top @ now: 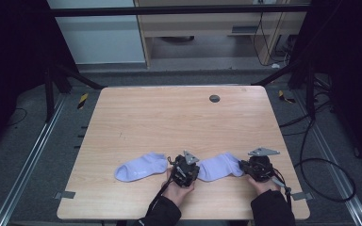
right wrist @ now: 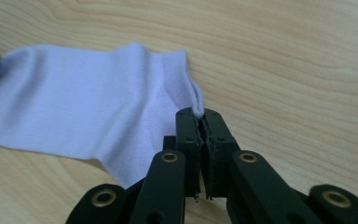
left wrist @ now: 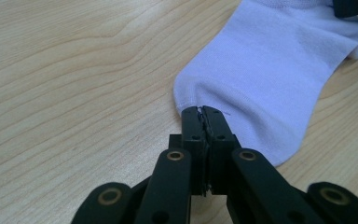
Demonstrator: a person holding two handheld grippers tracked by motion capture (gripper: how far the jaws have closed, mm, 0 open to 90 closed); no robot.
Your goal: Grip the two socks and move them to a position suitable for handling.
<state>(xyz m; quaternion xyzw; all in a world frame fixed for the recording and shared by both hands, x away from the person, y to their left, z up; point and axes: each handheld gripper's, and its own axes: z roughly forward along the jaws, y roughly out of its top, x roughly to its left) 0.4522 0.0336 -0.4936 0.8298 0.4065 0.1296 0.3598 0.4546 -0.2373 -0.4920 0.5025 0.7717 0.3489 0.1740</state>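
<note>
Free white ankle sock [top: 140,166] lies flat, left of centre near front edge of wooden table [top: 169,117]. Left gripper [top: 185,170] clenched on toe end of 2nd sock [top: 218,166]; right gripper [top: 258,168] clenched on its cuff. Step looks like pairing: likely next, lift 2nd sock taut, carry left, lay over free sock.

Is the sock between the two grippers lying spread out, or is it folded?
Spread out. The sock lies flat in one layer on the table, with the left gripper pinching one end and the right gripper the other.
</note>
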